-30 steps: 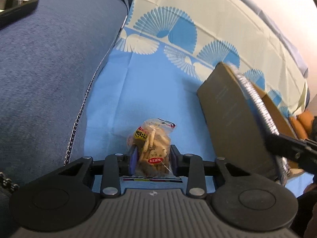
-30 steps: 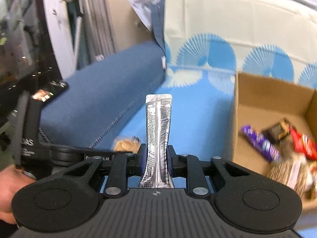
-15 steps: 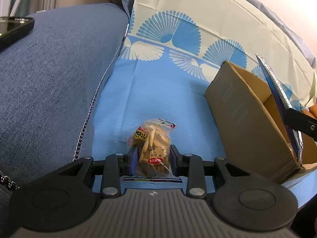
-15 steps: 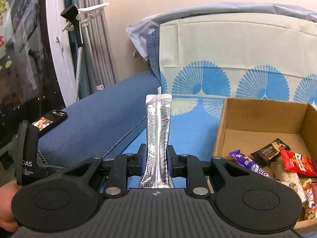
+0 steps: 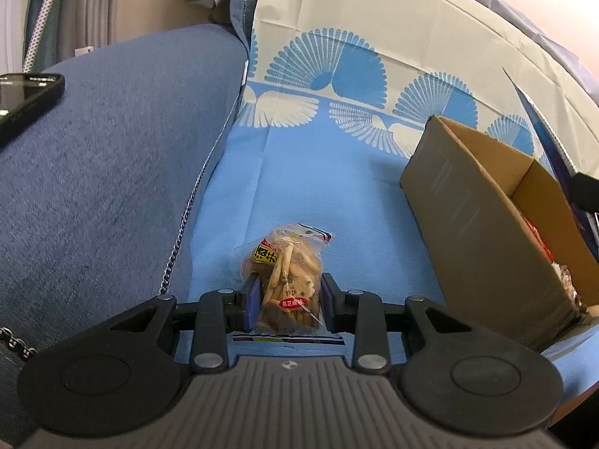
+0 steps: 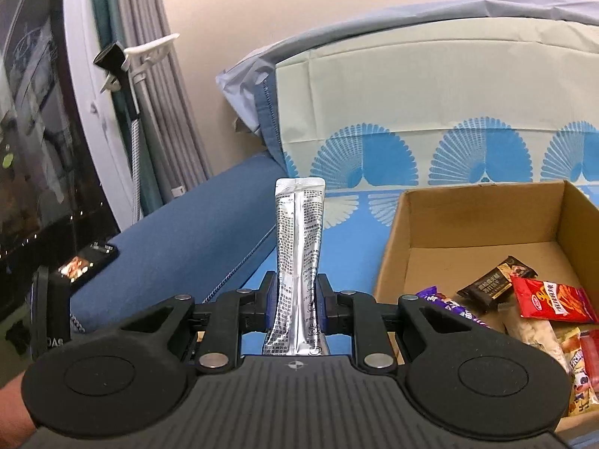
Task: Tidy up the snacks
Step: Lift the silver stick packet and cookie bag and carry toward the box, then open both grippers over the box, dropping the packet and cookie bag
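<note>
Now, per gripper:
Left gripper (image 5: 288,305): jaws closed on a clear cracker packet (image 5: 286,275), which lies low over the blue cloth (image 5: 318,187).
Cracker packet position: left of the cardboard box (image 5: 486,232), apart from it, near the sofa armrest (image 5: 112,172).
Right gripper (image 6: 296,307): jaws clamped on the lower part of a silver stick sachet (image 6: 298,247); sachet stands upright, printed back side facing the camera.
Sachet position: held in the air, left of the box's near-left corner, not inside it.
Box contents: purple wrapper (image 6: 449,307), dark brown packet (image 6: 494,284), red packet (image 6: 552,299), more packets piled at the right edge.
Armrest: a black phone (image 5: 26,93) lies on it.
Backrest: fan-pattern cloth (image 6: 430,119) hangs over it.
</note>
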Motion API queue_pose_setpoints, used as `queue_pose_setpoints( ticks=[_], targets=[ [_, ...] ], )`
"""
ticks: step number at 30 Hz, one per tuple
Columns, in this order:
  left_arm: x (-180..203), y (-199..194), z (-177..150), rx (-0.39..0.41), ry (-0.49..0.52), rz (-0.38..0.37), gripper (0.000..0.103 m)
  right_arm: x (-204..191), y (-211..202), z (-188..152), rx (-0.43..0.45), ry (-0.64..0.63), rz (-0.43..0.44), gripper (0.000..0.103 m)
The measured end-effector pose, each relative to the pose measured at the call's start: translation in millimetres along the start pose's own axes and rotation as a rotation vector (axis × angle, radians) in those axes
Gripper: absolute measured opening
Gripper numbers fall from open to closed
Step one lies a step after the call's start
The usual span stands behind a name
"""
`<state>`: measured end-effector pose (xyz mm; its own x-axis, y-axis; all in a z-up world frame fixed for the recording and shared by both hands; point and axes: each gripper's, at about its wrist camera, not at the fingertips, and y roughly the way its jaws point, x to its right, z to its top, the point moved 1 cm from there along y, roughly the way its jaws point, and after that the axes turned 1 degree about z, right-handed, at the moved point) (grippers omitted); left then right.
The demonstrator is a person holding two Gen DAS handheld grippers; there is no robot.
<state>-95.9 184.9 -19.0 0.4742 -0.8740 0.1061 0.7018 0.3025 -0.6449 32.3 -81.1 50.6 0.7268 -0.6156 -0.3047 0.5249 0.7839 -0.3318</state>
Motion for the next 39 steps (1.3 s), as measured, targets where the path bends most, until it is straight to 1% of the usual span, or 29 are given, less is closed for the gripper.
queue_pose_setpoints(
  ticks=[5,9,13,18,20,21,22,23,24,25,27,28,31,34,35,38,39],
  targets=[
    [9.4,-9.9,15.8,0.010,-0.078,-0.027,0.036,9.4,-3.0,4.7,0.019,0.040,-0.038,0.022],
    [39.5,-17.1,48.4,0.052,-0.095,-0.087,0.036,18.9,-5.9,10.8,0.042,0.074,-0.105,0.022],
    [92.4,-21.7,91.2,0.113,-0.053,-0.174,0.036,36.9,-9.0,17.1,0.065,0.120,-0.194,0.022],
    [170.0,-22.0,139.2,0.182,0.023,-0.291,0.037,65.5,-12.8,19.6,0.082,0.183,-0.328,0.023],
    [196.4,-19.3,149.9,0.191,0.049,-0.325,0.038,74.7,-13.6,18.7,0.080,0.198,-0.367,0.025],
    [208.5,-18.7,152.9,0.195,0.062,-0.333,0.039,78.7,-13.4,17.8,0.074,0.205,-0.375,0.029],
    [215.6,-19.8,152.5,0.199,0.072,-0.341,0.046,81.8,-13.8,16.7,0.069,0.211,-0.386,0.029],
    [221.5,-21.4,151.0,0.201,0.079,-0.352,0.057,84.6,-14.0,15.9,0.066,0.214,-0.407,0.033],
    [225.7,-24.5,146.8,0.205,0.083,-0.363,0.060,86.6,-13.4,15.6,0.061,0.216,-0.418,0.042],
    [226.1,-28.8,139.9,0.209,0.089,-0.369,0.061,88.0,-13.1,15.2,0.059,0.213,-0.419,0.044],
    [227.5,-34.0,127.7,0.207,0.114,-0.373,0.062,91.8,-13.0,14.9,0.046,0.211,-0.425,0.044],
    [226.1,-36.1,121.9,0.202,0.120,-0.369,0.064,92.1,-11.7,15.2,0.041,0.208,-0.427,0.044],
    [208.8,-48.8,102.7,0.193,0.117,-0.363,0.071,90.9,-11.7,15.0,0.033,0.205,-0.429,0.047],
    [192.3,-64.2,86.8,0.203,0.099,-0.335,0.081,86.9,-13.5,16.3,0.028,0.192,-0.431,0.050],
    [186.7,-69.2,82.5,0.209,0.091,-0.331,0.082,85.5,-13.6,16.4,0.027,0.185,-0.432,0.051],
    [172.9,-83.7,68.6,0.214,0.069,-0.316,0.085,82.1,-15.6,16.3,0.023,0.163,-0.441,0.057],
    [170.0,-88.0,63.0,0.216,0.067,-0.308,0.085,81.2,-16.5,15.6,0.019,0.155,-0.445,0.061]
  ],
)
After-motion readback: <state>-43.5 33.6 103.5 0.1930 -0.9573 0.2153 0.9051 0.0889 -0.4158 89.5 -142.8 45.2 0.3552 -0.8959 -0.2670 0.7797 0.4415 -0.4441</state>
